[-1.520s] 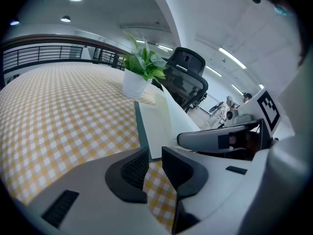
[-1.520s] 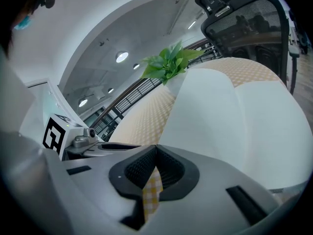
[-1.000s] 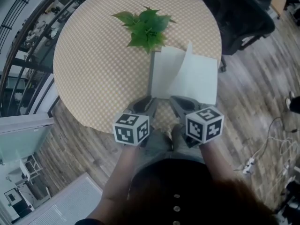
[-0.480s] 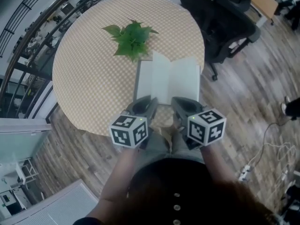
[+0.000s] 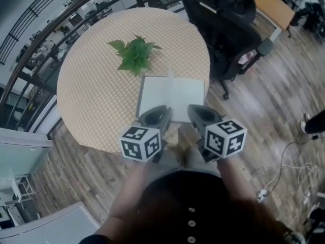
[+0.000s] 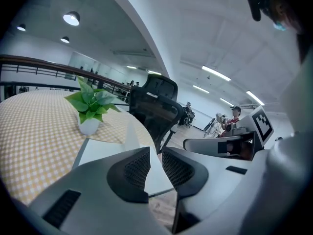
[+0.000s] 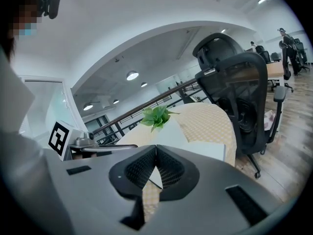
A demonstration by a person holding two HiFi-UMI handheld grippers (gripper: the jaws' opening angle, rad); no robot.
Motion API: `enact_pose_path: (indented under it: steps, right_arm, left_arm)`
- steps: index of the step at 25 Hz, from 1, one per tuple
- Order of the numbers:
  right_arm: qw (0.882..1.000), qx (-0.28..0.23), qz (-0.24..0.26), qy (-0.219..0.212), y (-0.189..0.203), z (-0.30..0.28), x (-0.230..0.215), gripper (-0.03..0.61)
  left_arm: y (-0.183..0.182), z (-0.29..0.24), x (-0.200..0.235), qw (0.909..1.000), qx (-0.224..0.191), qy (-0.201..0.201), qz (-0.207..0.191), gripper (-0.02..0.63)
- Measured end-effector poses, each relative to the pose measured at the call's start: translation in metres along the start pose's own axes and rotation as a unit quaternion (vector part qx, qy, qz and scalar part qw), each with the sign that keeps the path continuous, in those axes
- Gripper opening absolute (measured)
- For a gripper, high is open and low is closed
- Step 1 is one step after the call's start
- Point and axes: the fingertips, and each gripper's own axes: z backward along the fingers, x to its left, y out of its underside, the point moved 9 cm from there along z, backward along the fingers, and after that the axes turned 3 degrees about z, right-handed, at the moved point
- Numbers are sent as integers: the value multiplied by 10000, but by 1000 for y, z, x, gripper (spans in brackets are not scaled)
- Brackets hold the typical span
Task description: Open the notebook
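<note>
The notebook lies open on the round checked table, its white pages facing up, one leaf standing near the spine. In the left gripper view the notebook lies beyond the jaws. My left gripper hangs over the table's near edge, short of the notebook; its jaws stand a little apart with nothing between them. My right gripper is beside it, level with it. Its pads meet at the tips and hold nothing. The notebook shows past them.
A small green plant in a white pot stands just behind the notebook. A black office chair is at the table's far right. A dark railing runs along the table's left, with wooden floor to the right.
Both grippers have drawn back from the notebook and risen. The page that stood tilted high has dropped, and the notebook now lies spread open.
</note>
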Motion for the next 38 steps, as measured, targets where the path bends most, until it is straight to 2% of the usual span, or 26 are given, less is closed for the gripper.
enact_pose_path:
  steps: [5,11,22,33,38]
  right_arm:
    - [9998,-113,127,-104,-7,11,-5,11]
    - [9991,-98,211,-344,-8,14,-11,11]
    - [9977,-122,405,-523,-13,13,-14,11]
    - [9956,-55,614,-704,-12,9,-12,11]
    - [9949,-20,668,-758,-13,9,-15,11]
  left_arm:
    - [-4,-6,-21,9998,-153,98,-75,80]
    - [0,-7,-34,9997,-247,17,-5,64]
    - [-3,-5,-38,9989,-403,-255,-6,11]
    - [-2,-10,-38,9985,-397,-369,47,9]
    - [0,-6,-34,9974,-463,-540,136,9]
